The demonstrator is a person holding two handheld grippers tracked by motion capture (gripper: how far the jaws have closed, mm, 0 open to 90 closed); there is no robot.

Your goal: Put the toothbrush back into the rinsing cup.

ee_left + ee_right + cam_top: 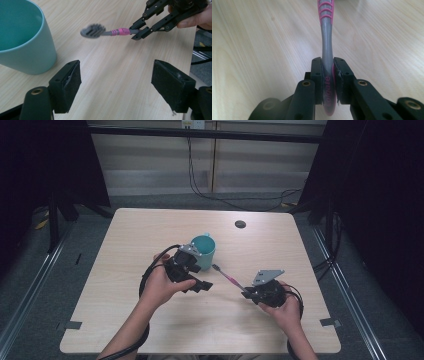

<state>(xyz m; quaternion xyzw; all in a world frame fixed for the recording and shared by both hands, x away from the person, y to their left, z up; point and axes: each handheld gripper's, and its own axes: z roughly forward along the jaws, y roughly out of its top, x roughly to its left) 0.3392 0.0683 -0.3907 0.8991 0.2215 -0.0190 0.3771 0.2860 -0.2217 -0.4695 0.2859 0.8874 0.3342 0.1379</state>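
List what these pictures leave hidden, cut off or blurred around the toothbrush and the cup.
- Toothbrush head: cut off by the top edge, right gripper view.
- Bristles: blurred, left gripper view.
- Cup rim and far side: cut off by the left and top edges, left gripper view.
- Cup base: behind the left gripper, high view.

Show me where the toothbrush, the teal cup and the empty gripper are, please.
toothbrush [117,31]: left gripper view, on the pink ribbed part of its handle.
teal cup [204,251]: high view, on its outer wall below the rim.
left gripper [116,86]: left gripper view, midway between its open jaws, nothing held.
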